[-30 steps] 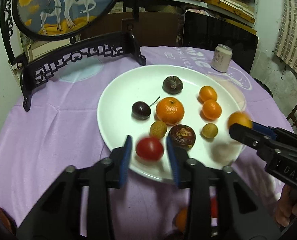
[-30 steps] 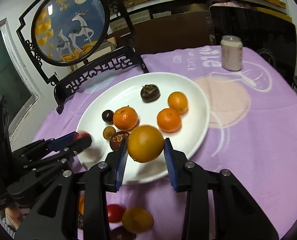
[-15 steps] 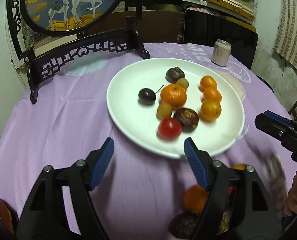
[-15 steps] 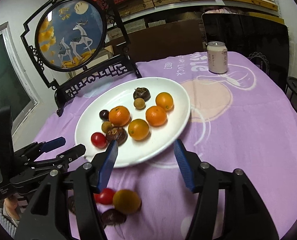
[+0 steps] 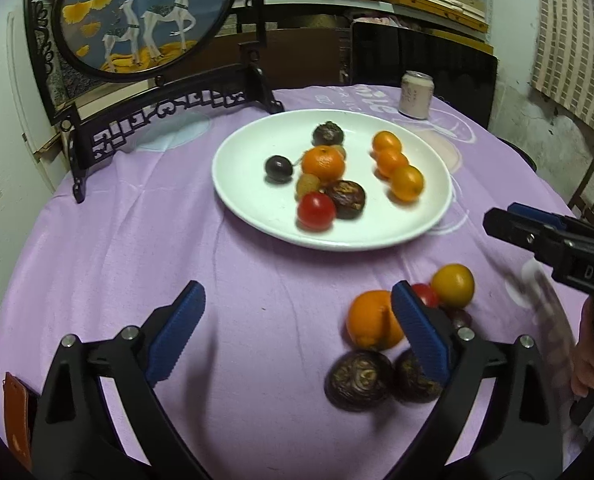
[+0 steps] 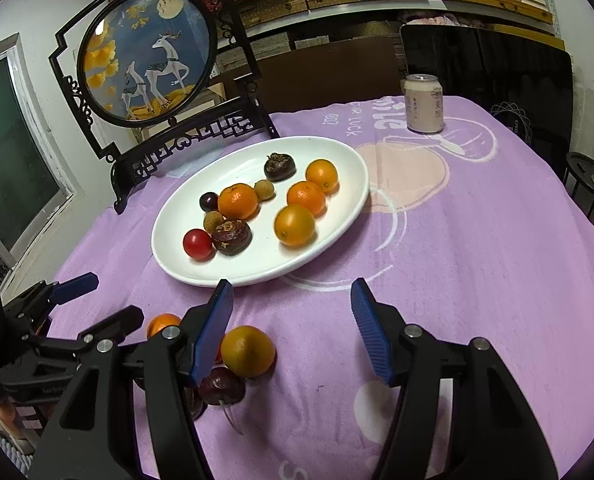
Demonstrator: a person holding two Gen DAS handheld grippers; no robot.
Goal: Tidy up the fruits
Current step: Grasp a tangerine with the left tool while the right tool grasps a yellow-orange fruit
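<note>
A white plate (image 5: 257, 208) (image 6: 337, 216) on the purple cloth holds several fruits, among them a red tomato (image 5: 316, 211) (image 6: 197, 244), a mandarin (image 5: 323, 163) (image 6: 237, 201) and an orange fruit (image 5: 407, 183) (image 6: 294, 224). A loose pile lies on the cloth near me: an orange (image 5: 371, 320), a yellow-orange fruit (image 5: 452, 285) (image 6: 247, 351), a small red tomato (image 5: 425, 294), dark passion fruits (image 5: 357, 380) and a dark cherry (image 6: 221, 391). My left gripper (image 5: 297, 328) is open and empty, left of the pile. My right gripper (image 6: 293, 328) is open and empty, right of the pile.
A black-framed round deer screen (image 5: 145, 20) (image 6: 149, 56) stands at the back left. A pale drink can (image 5: 416, 95) (image 6: 424, 103) stands behind the plate. A dark chair (image 6: 485, 64) and a round black stand (image 6: 589, 180) are beyond the table's edge.
Both grippers opened, left the red tomato and the orange fruit on the plate, and pulled back toward me. The loose pile on the cloth came into view.
</note>
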